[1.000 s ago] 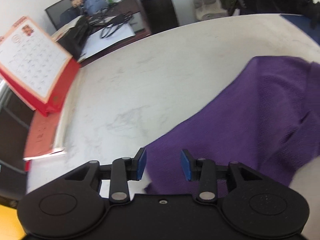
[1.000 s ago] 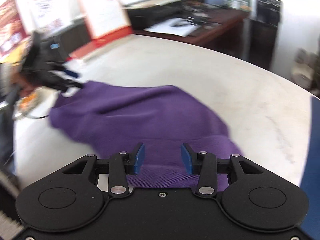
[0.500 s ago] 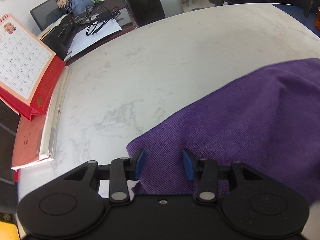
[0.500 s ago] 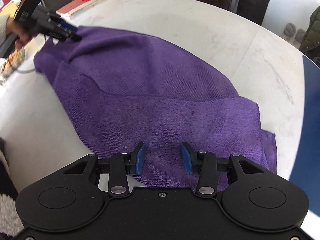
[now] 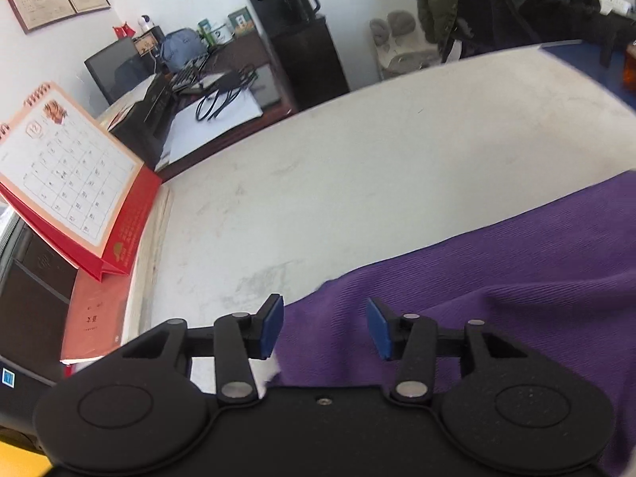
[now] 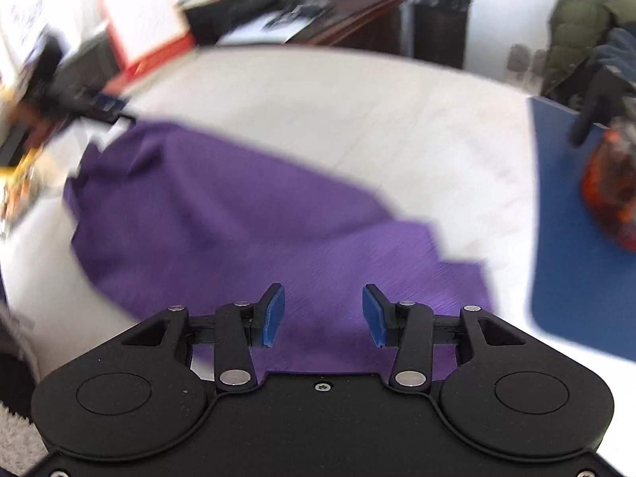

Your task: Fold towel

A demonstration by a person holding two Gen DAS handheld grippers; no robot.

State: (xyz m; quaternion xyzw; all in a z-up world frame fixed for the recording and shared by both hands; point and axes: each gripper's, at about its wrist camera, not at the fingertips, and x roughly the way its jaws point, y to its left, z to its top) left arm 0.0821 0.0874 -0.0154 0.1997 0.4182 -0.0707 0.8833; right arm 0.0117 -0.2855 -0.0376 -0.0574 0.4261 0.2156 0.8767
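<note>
Left wrist view: both tools spread over purple towel, no corner yet pinched

Left wrist view, office counter (image 5: 357, 183): left tool (image 5: 324, 328) poised with fingers spread, nothing between them, directly above the near corner of a purple towel (image 5: 497, 278) lying rumpled on the pale surface. Red desk calendar (image 5: 67, 183) propped at the counter's left edge, well apart from the cloth.

Right wrist view: right tool (image 6: 322, 314) likewise spread and gripping nothing, hovering over the towel's (image 6: 238, 214) opposite end. Cloth seen bunched, one layer already lapped over another at right. Blue mat (image 6: 568, 246) just beyond that end, with an orange object (image 6: 612, 187) on it.

Judged to be the pick-up stage of a fold: neither end seized. Next move likely to call for lowering each tool onto an edge, closing on a single layer, then carrying it across without dragging the rest.

Hard to make out: right view heavily smeared by motion; left tool appears there only as a dark blur at upper left. Towel's near edges hidden beneath both tool bodies; whether fingertips touch cloth cannot be told.
</note>
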